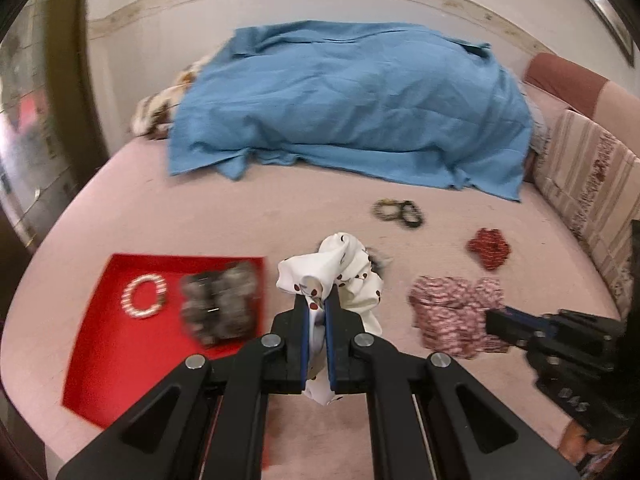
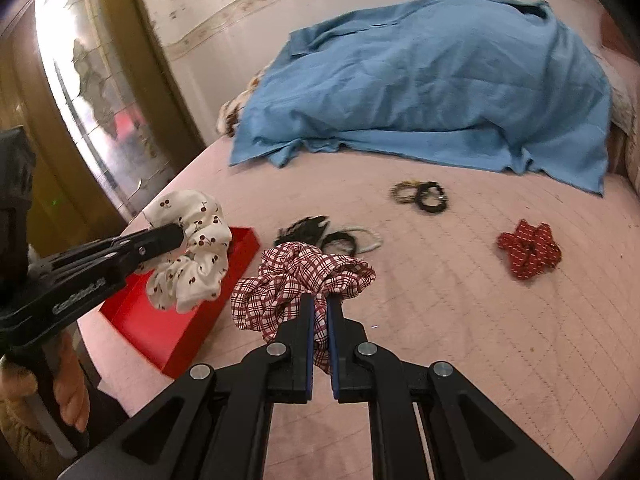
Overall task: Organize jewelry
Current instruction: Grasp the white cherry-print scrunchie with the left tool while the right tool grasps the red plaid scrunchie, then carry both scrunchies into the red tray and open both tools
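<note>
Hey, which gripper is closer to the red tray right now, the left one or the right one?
Left. The left gripper, shut on the cherry-print scrunchie, hangs above the red tray. The right gripper, holding the plaid scrunchie, is off to the tray's right.

1. Open pink bed surface [image 2: 460, 320], lower right of frame: passable.
2. Blue sheet mound [image 2: 432, 88], upper centre: blocks the far side.
3. Red scrunchie [image 2: 528, 250], bracelets [image 2: 420, 197], right of centre: small obstacles.
4. Red tray [image 1: 120, 332], lower left: partly occupied.
</note>
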Tool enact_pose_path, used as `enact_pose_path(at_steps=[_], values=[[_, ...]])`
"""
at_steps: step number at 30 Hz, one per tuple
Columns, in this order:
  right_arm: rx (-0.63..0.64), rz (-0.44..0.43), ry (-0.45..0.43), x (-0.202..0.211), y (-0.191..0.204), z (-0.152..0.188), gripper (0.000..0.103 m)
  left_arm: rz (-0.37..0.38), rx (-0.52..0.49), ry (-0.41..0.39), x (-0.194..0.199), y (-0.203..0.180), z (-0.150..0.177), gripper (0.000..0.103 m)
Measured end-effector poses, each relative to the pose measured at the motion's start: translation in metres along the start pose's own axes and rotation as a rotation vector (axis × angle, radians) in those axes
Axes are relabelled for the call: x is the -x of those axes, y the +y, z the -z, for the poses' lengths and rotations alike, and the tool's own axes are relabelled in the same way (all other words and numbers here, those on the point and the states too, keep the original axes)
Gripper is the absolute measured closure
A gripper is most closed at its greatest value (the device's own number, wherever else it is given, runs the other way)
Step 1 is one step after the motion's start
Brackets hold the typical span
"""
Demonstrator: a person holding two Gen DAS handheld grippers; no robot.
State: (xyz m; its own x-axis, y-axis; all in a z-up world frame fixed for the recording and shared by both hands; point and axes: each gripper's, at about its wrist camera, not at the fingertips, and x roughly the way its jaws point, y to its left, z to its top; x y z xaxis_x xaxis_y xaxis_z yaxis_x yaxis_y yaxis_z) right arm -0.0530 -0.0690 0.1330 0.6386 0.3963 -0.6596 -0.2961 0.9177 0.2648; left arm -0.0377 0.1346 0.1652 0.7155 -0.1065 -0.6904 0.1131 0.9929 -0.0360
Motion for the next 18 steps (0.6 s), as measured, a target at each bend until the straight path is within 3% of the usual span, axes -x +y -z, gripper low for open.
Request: enact_pose_path(at_steps=[7, 18], values=[[0.082, -0.048, 0.032, -0.015, 0.051, -0.002, 0.096, -0.142, 0.047, 0.002, -0.001, 0.069, 0.019, 0.097], [0.201, -0.120, 0.124, -0.067, 0.128, 0.004, 0.096, -0.278, 0.151, 0.055, -0.018, 0.158, 0.042, 0.096]])
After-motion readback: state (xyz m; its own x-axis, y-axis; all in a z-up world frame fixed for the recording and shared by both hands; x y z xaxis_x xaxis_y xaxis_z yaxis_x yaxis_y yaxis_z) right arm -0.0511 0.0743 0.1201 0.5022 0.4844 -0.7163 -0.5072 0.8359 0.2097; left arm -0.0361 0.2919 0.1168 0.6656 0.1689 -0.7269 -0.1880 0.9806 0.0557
